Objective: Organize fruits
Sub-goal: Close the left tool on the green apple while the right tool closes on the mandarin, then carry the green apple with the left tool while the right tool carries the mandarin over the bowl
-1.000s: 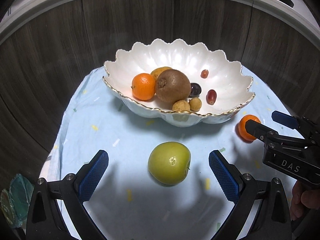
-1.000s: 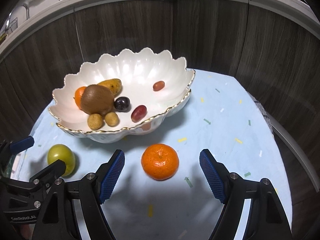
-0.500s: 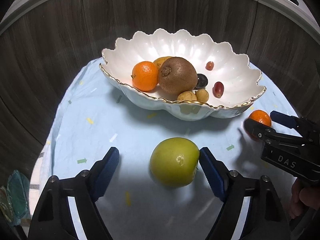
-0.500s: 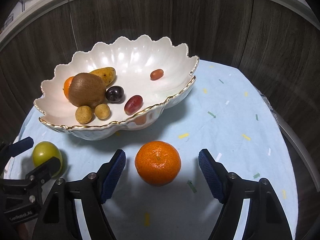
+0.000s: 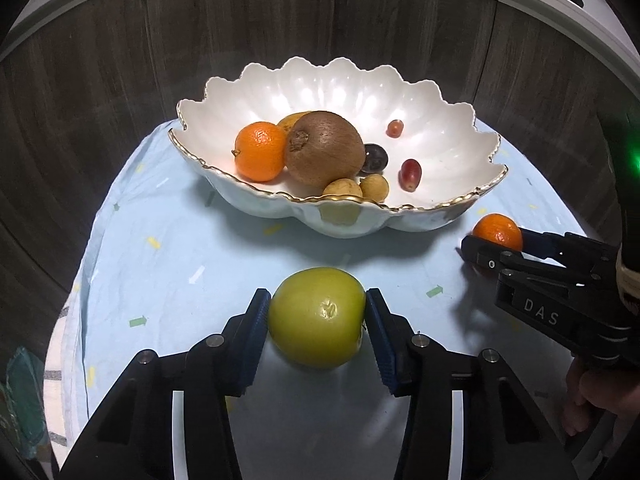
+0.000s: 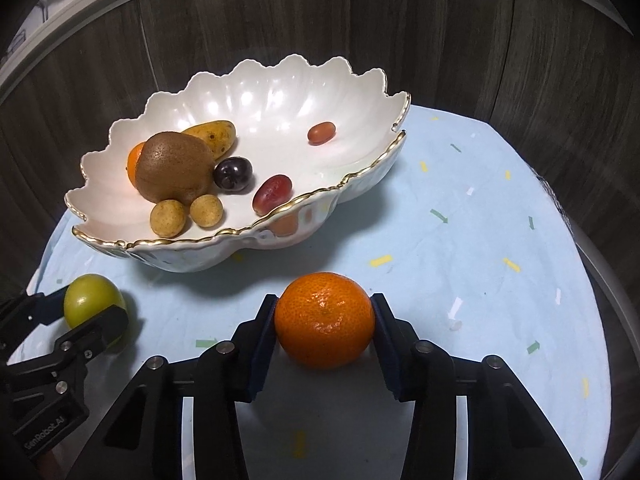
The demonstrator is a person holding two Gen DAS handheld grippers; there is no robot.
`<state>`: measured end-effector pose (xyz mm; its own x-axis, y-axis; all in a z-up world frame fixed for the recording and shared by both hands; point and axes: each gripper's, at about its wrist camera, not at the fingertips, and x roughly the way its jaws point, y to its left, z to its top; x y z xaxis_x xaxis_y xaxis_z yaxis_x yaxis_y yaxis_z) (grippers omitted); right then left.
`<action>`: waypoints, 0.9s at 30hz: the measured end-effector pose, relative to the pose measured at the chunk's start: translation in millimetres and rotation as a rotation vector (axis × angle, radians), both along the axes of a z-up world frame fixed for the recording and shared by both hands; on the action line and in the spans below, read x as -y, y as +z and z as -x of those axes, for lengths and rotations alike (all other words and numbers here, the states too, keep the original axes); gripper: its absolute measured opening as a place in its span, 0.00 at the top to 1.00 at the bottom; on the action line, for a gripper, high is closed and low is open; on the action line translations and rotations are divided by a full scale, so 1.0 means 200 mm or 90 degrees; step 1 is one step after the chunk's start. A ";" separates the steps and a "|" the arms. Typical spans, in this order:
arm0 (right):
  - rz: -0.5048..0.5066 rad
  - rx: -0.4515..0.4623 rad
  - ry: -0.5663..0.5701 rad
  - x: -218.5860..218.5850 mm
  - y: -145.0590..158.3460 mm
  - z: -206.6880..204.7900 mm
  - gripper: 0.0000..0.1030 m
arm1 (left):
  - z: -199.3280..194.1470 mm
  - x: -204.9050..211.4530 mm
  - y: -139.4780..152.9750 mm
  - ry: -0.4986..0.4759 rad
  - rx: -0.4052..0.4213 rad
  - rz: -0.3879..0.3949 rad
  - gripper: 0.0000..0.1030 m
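My left gripper [image 5: 317,322] is closing on the green fruit [image 5: 316,316], its blue pads touching both sides as it sits on the blue cloth [image 5: 168,264]. My right gripper [image 6: 325,322] is closing likewise on the orange [image 6: 325,319], pads against its sides. Beyond them stands the white bowl [image 6: 280,92], holding a kiwi [image 6: 174,174], another orange, grapes and small round fruits.

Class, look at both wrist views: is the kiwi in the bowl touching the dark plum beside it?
Touching. In the right wrist view the kiwi and the dark plum meet with no bowl surface showing between them; the left wrist view agrees.
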<state>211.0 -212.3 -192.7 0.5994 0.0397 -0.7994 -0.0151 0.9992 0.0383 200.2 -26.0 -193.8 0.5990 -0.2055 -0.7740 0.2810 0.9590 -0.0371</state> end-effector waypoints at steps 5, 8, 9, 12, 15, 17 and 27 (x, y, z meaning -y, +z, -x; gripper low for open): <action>0.000 0.006 -0.001 0.00 0.02 0.01 0.56 | 0.00 -0.01 0.02 0.003 0.001 0.002 0.55; 0.000 0.012 0.000 -0.01 0.04 0.02 0.56 | 0.01 -0.01 0.05 0.005 0.005 0.003 0.55; -0.001 0.015 0.001 -0.01 0.05 0.03 0.56 | 0.01 -0.01 0.05 0.006 0.007 0.002 0.55; -0.001 0.021 0.002 -0.01 0.08 0.04 0.56 | 0.02 -0.01 0.08 0.009 0.014 -0.001 0.55; -0.001 0.029 0.002 -0.02 0.11 0.05 0.56 | 0.03 -0.02 0.11 0.012 0.022 -0.003 0.55; -0.001 0.033 0.003 -0.02 0.13 0.06 0.56 | 0.04 -0.02 0.12 0.013 0.026 -0.003 0.55; -0.004 0.064 0.007 -0.04 0.24 0.10 0.56 | 0.08 -0.04 0.22 0.020 0.056 -0.004 0.55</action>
<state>191.9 -204.7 -144.2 0.6757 0.0521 -0.7353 -0.0305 0.9986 0.0427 184.2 -17.9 -149.5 0.6707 -0.1806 -0.7194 0.2520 0.9677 -0.0079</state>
